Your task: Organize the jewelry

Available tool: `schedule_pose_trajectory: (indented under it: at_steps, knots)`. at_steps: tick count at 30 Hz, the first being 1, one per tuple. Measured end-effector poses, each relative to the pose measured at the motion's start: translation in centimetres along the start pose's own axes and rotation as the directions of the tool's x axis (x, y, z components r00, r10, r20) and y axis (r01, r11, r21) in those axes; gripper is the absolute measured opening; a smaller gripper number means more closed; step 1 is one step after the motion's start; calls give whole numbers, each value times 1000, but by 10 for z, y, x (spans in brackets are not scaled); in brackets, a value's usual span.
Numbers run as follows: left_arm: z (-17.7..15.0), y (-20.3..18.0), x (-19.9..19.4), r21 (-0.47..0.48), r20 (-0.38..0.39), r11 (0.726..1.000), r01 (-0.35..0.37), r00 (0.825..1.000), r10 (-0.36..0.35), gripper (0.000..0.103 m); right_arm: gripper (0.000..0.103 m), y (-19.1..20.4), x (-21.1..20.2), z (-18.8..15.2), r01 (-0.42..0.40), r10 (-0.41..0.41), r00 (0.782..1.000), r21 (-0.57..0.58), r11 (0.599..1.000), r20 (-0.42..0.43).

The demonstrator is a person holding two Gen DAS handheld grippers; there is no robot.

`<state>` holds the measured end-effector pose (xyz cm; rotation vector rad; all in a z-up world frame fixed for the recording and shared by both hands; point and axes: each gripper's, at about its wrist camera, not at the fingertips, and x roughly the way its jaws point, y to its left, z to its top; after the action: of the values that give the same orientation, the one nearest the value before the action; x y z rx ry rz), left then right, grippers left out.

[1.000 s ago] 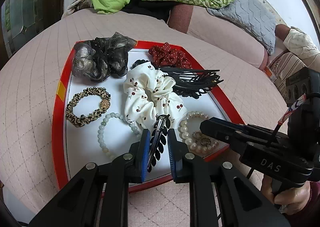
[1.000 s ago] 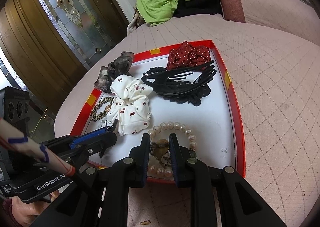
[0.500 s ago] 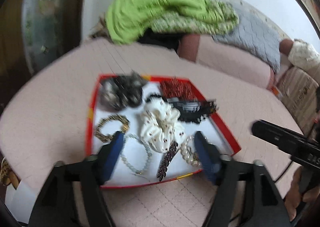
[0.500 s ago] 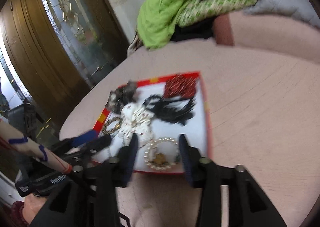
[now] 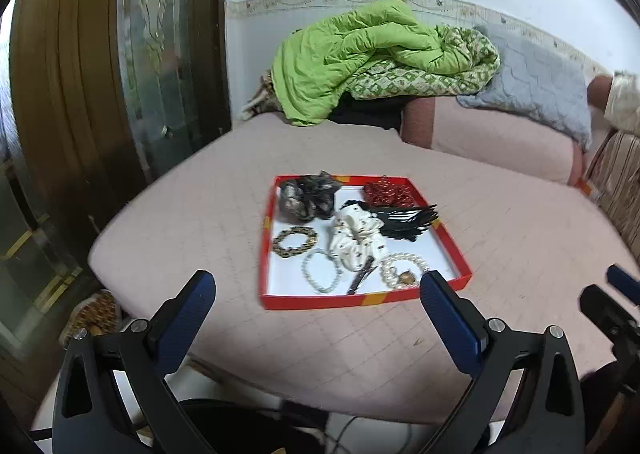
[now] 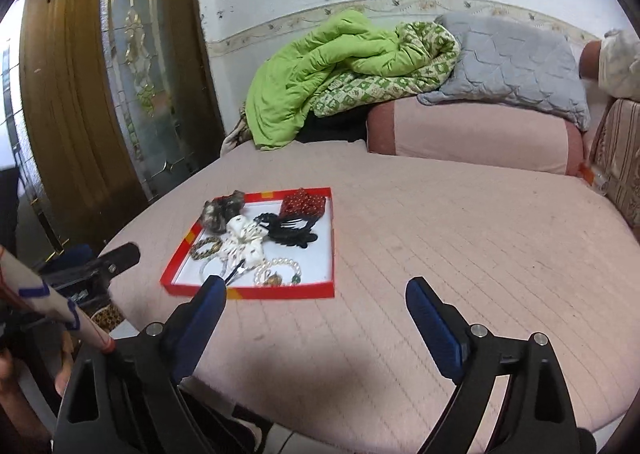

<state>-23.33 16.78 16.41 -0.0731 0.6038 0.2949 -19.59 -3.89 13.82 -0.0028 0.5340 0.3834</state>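
Lying on pink bed [image 5: 500, 254], red tray [image 5: 362, 300], green quilt [image 5: 360, 54] behind; both grippers opening, empty

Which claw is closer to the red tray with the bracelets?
Left, slightly. The left gripper hangs just before the red tray, facing it. The right gripper sits off toward the tray's right corner. Both are opening, empty.

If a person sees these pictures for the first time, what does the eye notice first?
First, the red tray in the middle of the pink bed, full of hair ties, bracelets and a black clip. Next, the green quilt piled by the far wall. Near the camera, the left tool is opening, with nothing between its jaws.
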Motion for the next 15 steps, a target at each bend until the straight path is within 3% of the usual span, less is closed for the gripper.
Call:
schedule_pose_trajectory:
  at_steps: [5, 8, 15]
  knots:
    - [-1, 3, -13, -24, 19, 998, 57, 998, -57, 102, 94, 10, -16, 0, 12, -9, 999, -59, 998, 52]
    - [-1, 1, -16, 1, 37, 1000, -15, 999, 15, 102, 95, 12, -20, -1, 4, 0, 998, -55, 998, 61]
    - [-5, -4, -9, 32, 47, 995, -91, 995, 89, 102, 95, 20, -17, -5, -10, 13, 999, -78, 997, 41]
